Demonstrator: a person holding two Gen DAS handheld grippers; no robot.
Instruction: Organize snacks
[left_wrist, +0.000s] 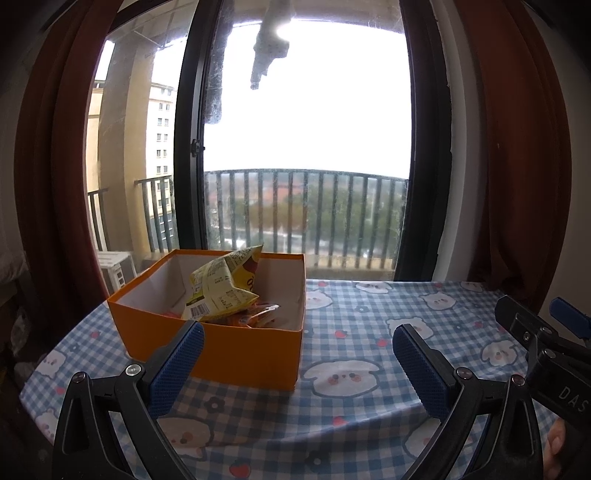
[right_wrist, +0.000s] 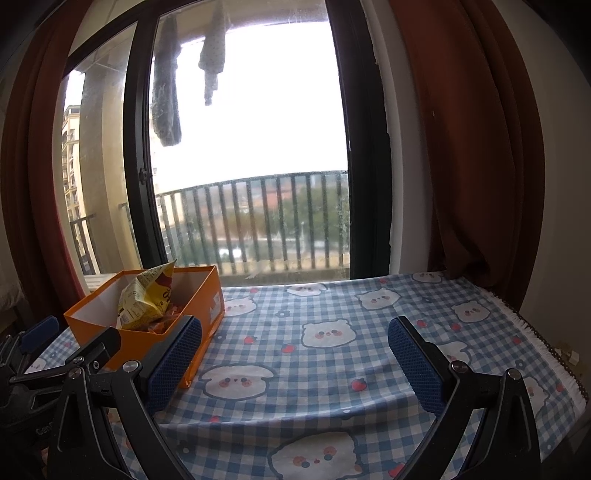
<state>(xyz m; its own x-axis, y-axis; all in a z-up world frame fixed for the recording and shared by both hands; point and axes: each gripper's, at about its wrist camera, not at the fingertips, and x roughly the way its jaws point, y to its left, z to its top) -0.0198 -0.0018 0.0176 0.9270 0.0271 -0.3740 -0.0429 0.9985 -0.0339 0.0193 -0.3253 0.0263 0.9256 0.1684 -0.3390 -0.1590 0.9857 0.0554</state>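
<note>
The box (left_wrist: 236, 354) stands on the counter (left_wrist: 369, 332), on its cloth, toward the counter's left and far side. A snack bag (left_wrist: 221, 291) stands tilted inside the box, poking above its rim, with smaller packets (left_wrist: 258, 314) lying in the box beneath and to the right of it. Behind the box is the window (left_wrist: 306, 147) with a railing (left_wrist: 295, 206) beyond it, and curtains (left_wrist: 517, 166) hang to either side. To the right of the box the cloth lies bare. The left tool (left_wrist: 295, 369) is before the box, its left finger in front of the near wall. The right tool (right_wrist: 295, 365) sits right of the box, both spread wide.
</note>
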